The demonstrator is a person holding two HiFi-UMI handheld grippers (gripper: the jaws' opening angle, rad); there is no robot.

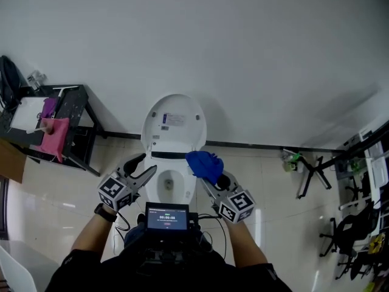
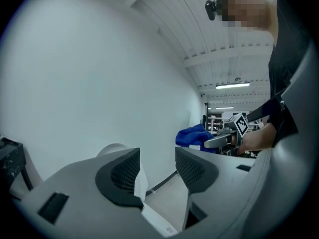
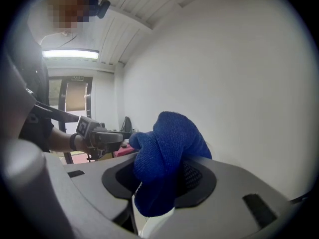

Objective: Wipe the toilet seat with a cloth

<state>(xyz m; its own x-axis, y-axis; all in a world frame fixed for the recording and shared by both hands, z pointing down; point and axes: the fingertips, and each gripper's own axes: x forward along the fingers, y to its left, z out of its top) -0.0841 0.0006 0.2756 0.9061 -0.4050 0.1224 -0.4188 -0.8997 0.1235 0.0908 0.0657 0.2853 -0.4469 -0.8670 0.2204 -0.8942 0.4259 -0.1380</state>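
A white toilet [image 1: 172, 163] stands against the wall with its lid [image 1: 174, 121] raised and the bowl open below. My right gripper [image 1: 206, 176] is shut on a bunched blue cloth [image 1: 205, 165], held above the right side of the seat; in the right gripper view the blue cloth [image 3: 167, 161] fills the gap between the jaws. My left gripper [image 1: 141, 170] hovers open over the left side of the seat with nothing between its fingers [image 2: 123, 176]. In the left gripper view the blue cloth [image 2: 195, 136] shows at the right, held in the right gripper.
A black rack [image 1: 68, 123] with a pink cloth [image 1: 53, 135] stands left of the toilet. A tripod and a spray bottle [image 1: 293, 160] sit on the floor at the right, with shelving [image 1: 364, 187] further right. A small screen [image 1: 166, 217] sits at my chest.
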